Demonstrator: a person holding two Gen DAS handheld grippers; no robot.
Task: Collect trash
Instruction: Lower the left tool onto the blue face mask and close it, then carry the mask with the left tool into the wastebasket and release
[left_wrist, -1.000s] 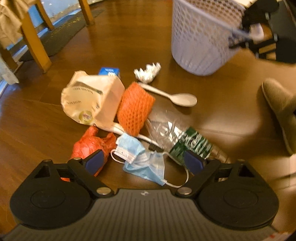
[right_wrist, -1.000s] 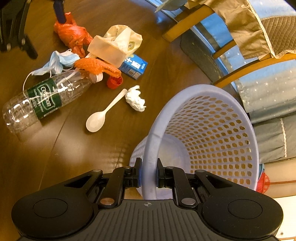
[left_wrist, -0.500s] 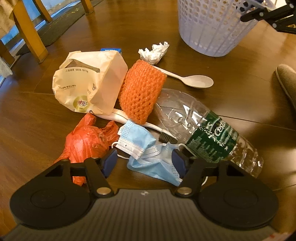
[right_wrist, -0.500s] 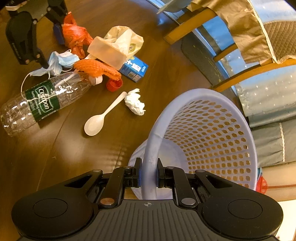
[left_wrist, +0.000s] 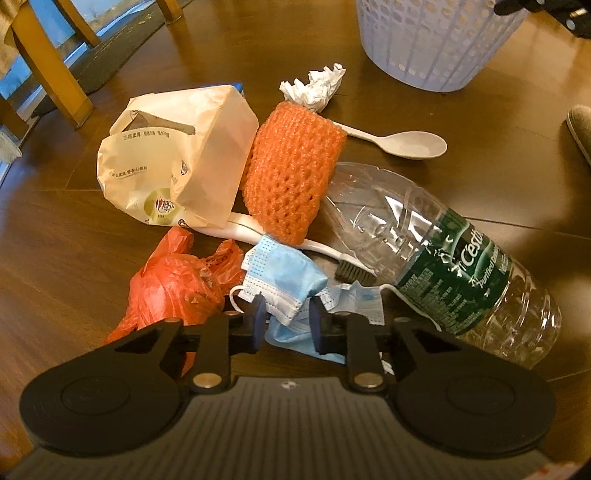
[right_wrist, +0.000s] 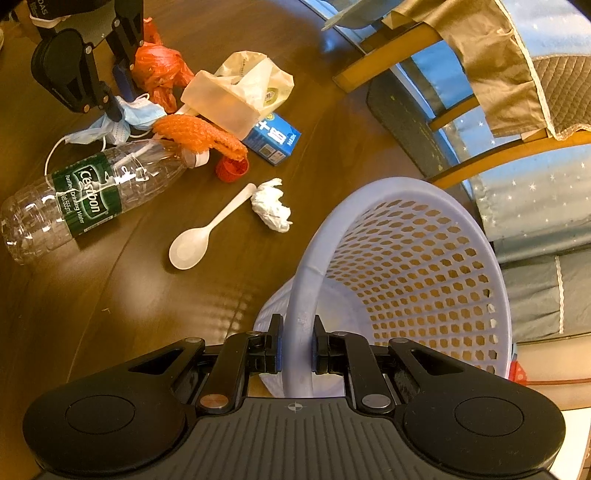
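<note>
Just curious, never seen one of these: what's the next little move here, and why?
Probably lift the blue face mask toward the basket. The left gripper has its fingers closed around a fold of it, and the right gripper holds the basket's rim, tilted open.

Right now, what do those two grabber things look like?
Both tools are alike. The left tool and the right tool are matte black plastic, with a ribbed grey plate in the middle and a round disc on each side. Angled black links with silver rivets lead to two short fingers with dark blue pads. A small crosshair mark sits on each plate. No cables show.
</note>
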